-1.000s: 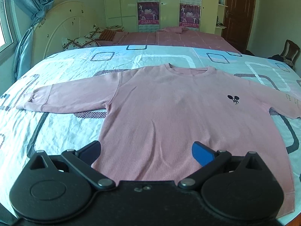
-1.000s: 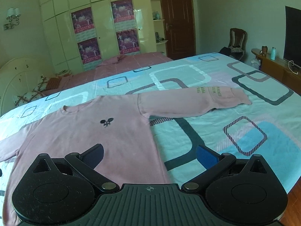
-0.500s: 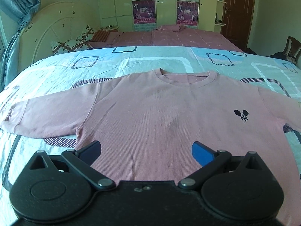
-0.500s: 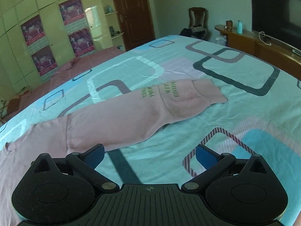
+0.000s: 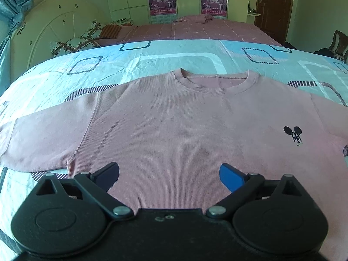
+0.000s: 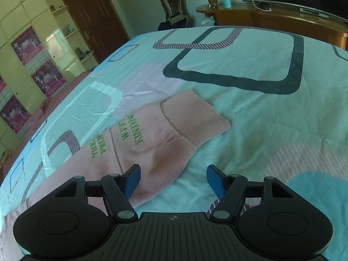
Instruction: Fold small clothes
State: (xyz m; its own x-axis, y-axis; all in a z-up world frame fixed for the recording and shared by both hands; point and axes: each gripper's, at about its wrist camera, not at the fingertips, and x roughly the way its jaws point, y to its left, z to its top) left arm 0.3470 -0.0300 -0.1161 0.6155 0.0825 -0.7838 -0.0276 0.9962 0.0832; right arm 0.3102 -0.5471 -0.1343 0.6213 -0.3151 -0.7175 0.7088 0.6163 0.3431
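A pink long-sleeved sweatshirt (image 5: pixel 178 126) with a small black mouse logo lies flat, front up, on the bed. My left gripper (image 5: pixel 169 175) hovers open over its lower body, nothing between the fingers. In the right wrist view the shirt's sleeve (image 6: pixel 152 143), with green lettering and a ribbed cuff (image 6: pixel 195 119), stretches out on the sheet. My right gripper (image 6: pixel 173 179) is low over the sleeve's near edge and its jaws are closing; the sleeve edge lies between them, with the pads still apart from it.
The light-blue bedsheet (image 6: pixel 261 113) with square patterns spreads around the shirt. A second bed with a maroon cover (image 5: pixel 195 30) and pillows (image 5: pixel 71 44) lies behind. A wooden sideboard (image 6: pixel 271 17), a chair (image 6: pixel 174 10) and a door (image 6: pixel 93 17) stand beyond the bed's far end.
My right gripper swung right along the sleeve toward the cuff, dropped lower, and its jaws narrowed. My left gripper moved in and lower over the shirt's body, still open.
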